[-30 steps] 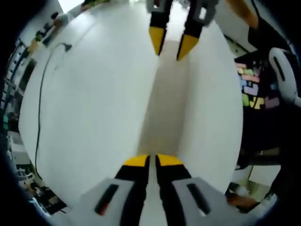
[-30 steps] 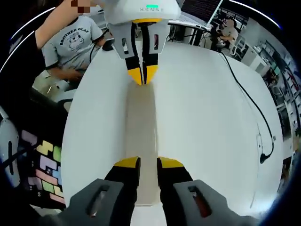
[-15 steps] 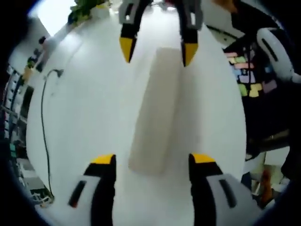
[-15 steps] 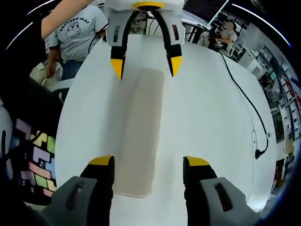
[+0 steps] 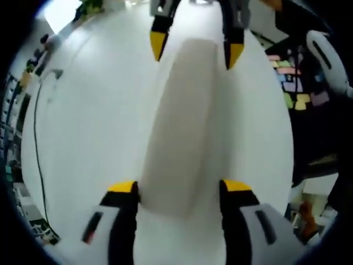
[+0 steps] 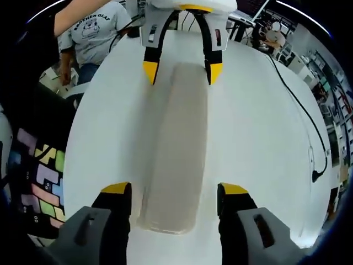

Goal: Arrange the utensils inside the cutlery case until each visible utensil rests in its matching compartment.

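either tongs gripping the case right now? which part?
No. Both tongs stand open, one at each end of the long closed case: left tongs and right tongs straddle its ends, not clamped.

We see left gripper view looking down steeply, close, along long pale cream closed case (image 5: pixel 179 121) lying on round white table (image 5: pixel 94 127). Right gripper view faces opposite way, from case's other end (image 6: pixel 176 143), similarly near, same table (image 6: pixel 259 127). Views face each other: each catches other's yellow-tipped gripper at far end, right gripper (image 5: pixel 196 48), left gripper (image 6: pixel 182 69). Shared: whole case, tabletop, black cable (image 5: pixel 34 118) (image 6: pixel 300 113).
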The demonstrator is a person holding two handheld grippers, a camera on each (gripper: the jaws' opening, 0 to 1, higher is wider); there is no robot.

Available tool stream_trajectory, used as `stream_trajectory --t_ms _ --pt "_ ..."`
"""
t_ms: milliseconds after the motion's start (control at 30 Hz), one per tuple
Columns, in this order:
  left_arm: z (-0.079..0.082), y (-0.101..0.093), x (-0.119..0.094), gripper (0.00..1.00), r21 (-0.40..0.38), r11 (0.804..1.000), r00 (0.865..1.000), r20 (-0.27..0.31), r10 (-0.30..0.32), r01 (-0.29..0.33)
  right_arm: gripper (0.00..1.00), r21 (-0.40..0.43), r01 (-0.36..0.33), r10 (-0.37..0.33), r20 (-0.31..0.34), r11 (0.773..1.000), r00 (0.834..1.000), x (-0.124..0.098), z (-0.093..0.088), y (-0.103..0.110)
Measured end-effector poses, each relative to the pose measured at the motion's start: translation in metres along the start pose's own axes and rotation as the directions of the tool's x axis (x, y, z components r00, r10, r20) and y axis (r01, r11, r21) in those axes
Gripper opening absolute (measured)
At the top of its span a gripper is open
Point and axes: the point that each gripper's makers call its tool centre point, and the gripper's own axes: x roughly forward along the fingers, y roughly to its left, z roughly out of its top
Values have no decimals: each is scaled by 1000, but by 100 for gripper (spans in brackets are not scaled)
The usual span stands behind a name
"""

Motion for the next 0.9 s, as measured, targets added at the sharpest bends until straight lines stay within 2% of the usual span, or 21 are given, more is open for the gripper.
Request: stream_trajectory --t_ms 167,300,667,900 --pt "-1 1 0 57 -24 1000 1000 8 -4 5 61 10 -10 10 -13 1000 1000 5 -2 5" --pt "0 1 0 57 -30 1000 1000 9 -1 1 59 19 -46 47 -22 999 999 11 -2 2" --pt "4 0 2 57 -41 999 1000 -27 1 -2 57 39 -31 33 -49 999 998 10 -5 3" --pt "5 -1 2 53 -52 999 1000 -12 4 -5 55 48 -30 30 -8 998 1000 9 -2 -8"
